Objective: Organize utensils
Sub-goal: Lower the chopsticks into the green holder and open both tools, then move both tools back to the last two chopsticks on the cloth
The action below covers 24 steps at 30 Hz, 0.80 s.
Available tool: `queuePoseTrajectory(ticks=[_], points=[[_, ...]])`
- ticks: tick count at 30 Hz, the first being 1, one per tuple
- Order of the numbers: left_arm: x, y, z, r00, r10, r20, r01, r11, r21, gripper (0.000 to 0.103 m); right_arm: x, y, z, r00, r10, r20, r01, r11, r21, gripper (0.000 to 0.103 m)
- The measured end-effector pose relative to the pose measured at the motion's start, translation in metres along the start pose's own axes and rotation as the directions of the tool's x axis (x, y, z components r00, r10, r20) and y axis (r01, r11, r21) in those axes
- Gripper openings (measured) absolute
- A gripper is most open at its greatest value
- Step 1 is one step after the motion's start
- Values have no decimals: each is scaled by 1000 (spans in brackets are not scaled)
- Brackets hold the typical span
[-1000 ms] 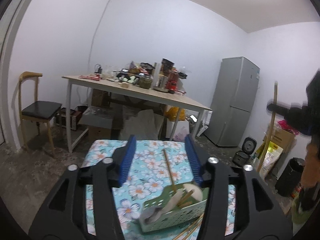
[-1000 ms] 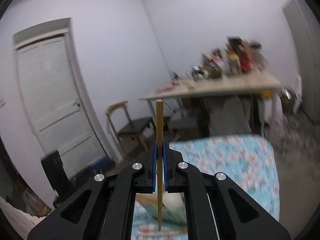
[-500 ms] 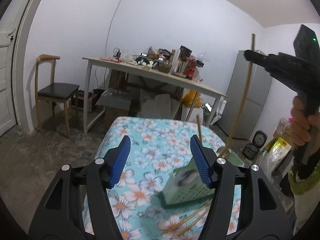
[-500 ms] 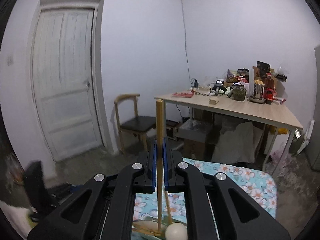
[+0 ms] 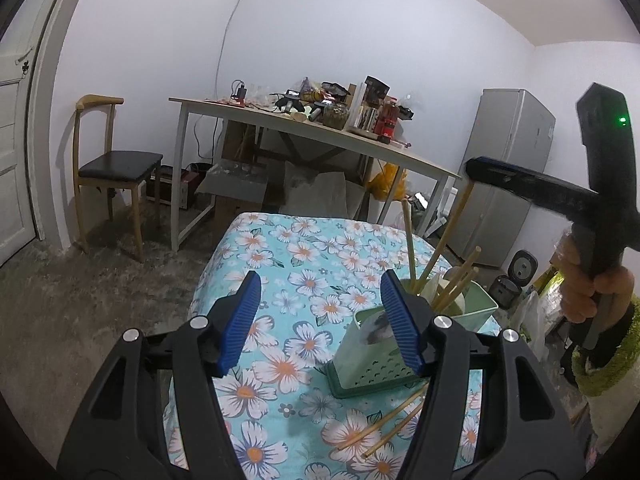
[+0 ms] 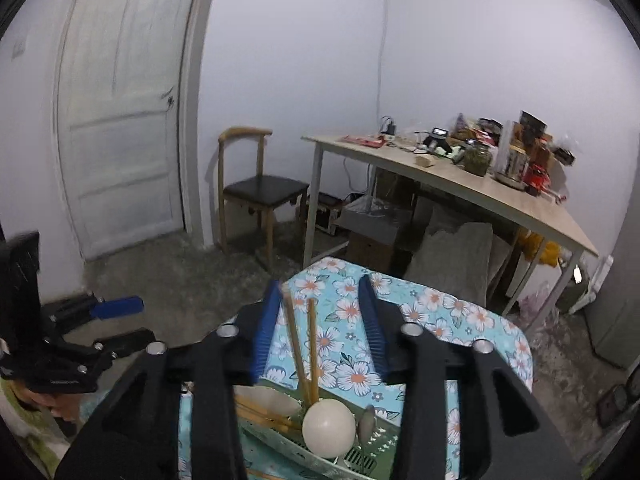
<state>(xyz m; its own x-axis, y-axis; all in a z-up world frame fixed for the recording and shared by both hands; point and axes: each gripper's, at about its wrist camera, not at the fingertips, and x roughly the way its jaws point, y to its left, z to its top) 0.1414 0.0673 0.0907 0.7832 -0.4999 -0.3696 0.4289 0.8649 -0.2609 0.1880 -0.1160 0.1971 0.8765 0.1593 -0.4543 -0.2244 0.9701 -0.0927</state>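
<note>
Chopsticks (image 6: 300, 344) are seen standing upright between the jaws of the right gripper (image 6: 320, 328), which have just been opening; the blue pads no longer press on the sticks, though one stick leans close to the left pad. Below that gripper, the sticks' lower ends rest in a green basket (image 6: 360, 456), beside a white spoon bowl (image 6: 329, 423) and more sticks lying across. The left gripper (image 5: 320, 316) is held with its jaws well apart and nothing between them, above a floral cloth (image 5: 304, 248). Just to its right the basket (image 5: 370, 364) stands on the cloth, with chopsticks (image 5: 410, 252) rising from it. Loose sticks (image 5: 384, 424) lie on the cloth in front of the basket, beneath the left gripper's right finger.
</note>
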Motion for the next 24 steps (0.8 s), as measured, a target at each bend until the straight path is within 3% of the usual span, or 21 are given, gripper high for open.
queuePoseTrajectory(ticks=[7, 12, 17, 22, 24], points=[[3, -3, -6, 1000, -12, -14, 12, 1000, 17, 60, -37, -50, -20, 999, 23, 39, -32, 967, 253, 47], [9, -11, -18, 996, -63, -63, 66, 996, 55, 63, -67, -81, -63, 998, 27, 56, -49, 897, 439, 47], [18, -27, -40, 978, -140, -154, 158, 981, 116, 63, -78, -103, -127, 999, 43, 10, -40, 791, 610, 47], [39, -64, -78, 925, -221, -307, 292, 933, 208, 63, -56, -111, -210, 987, 118, -110, 14, 617, 787, 47], [48, -79, -92, 909, -221, -354, 325, 907, 269, 62, -52, -111, -232, 981, 138, -134, 31, 573, 819, 47]])
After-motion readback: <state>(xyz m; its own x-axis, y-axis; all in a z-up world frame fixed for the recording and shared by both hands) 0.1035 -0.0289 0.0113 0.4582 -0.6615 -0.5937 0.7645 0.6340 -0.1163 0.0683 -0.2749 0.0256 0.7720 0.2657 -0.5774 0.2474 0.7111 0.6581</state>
